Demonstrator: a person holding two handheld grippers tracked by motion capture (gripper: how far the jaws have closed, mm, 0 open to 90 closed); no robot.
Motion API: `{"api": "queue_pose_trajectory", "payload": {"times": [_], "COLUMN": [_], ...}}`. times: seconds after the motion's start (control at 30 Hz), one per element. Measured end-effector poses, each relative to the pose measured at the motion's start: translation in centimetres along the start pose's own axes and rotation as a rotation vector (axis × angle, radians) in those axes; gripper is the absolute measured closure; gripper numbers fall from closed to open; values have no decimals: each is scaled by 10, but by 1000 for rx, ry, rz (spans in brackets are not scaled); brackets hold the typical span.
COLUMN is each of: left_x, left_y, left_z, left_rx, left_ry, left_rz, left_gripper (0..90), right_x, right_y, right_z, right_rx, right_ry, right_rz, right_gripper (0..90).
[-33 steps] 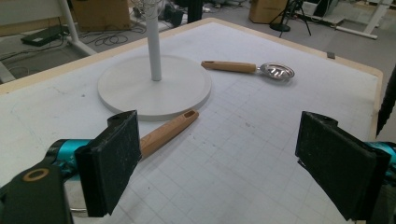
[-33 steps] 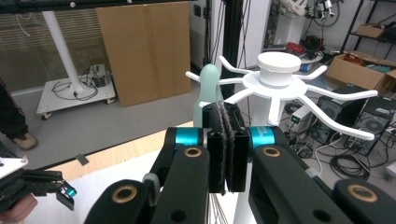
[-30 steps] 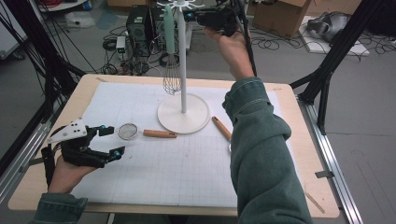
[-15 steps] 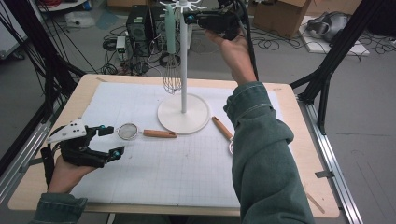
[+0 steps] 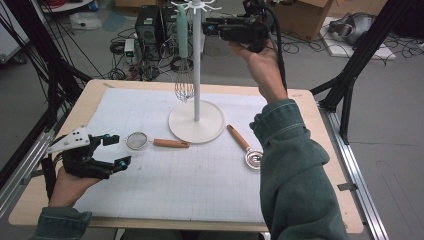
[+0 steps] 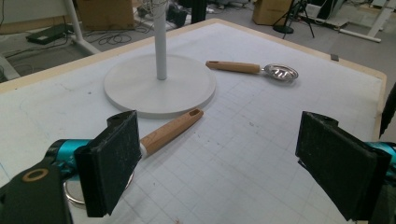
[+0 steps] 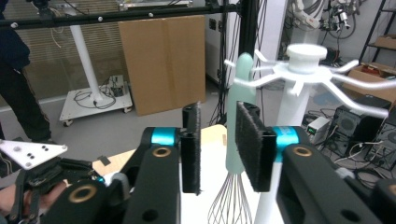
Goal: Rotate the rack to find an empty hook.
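The right gripper (image 5: 212,27) is raised beside the top of the white hook stand (image 5: 196,65), its fingers (image 7: 250,144) set narrowly apart with nothing between them. Just beyond those fingers a whisk (image 7: 236,168) with a pale green handle hangs from one of the stand's arms. Low over the surface (image 5: 165,185), the left gripper (image 5: 116,150) has its fingers (image 6: 112,161) spread wide and empty. A small strainer with a wooden handle (image 5: 155,142) lies just ahead of them, its handle reaching the stand's round base. Farther beyond, a second wooden-handled strainer (image 6: 257,69) lies on the base's other side.
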State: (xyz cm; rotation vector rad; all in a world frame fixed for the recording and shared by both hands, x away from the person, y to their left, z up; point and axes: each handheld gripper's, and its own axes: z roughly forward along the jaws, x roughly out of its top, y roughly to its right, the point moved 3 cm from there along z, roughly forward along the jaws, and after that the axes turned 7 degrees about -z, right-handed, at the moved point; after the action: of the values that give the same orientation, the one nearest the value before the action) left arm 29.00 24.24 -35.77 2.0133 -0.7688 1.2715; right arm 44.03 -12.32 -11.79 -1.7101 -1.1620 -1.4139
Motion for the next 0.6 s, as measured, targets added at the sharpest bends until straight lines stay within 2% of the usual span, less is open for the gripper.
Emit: {"api": "queue_pose_trajectory", "payload": {"times": [0.3, 0.5, 0.6], "left_x": [0, -1, -1], "left_y": [-3, -10, -12], "left_z": [0, -8, -10], "left_rx": [8, 25, 30], "left_ry": [-7, -1, 3], "left_rz": [-1, -12, -11], "left_gripper": [144, 149, 151], "right_x": [-28, -58, -75], "right_y": [-5, -14, -19], "right_z": [-17, -26, -27], "right_rx": [10, 28, 24], "right_ry": [-28, -52, -90], "right_rz": [24, 47, 48], "right_gripper": [512, 423, 398]}}
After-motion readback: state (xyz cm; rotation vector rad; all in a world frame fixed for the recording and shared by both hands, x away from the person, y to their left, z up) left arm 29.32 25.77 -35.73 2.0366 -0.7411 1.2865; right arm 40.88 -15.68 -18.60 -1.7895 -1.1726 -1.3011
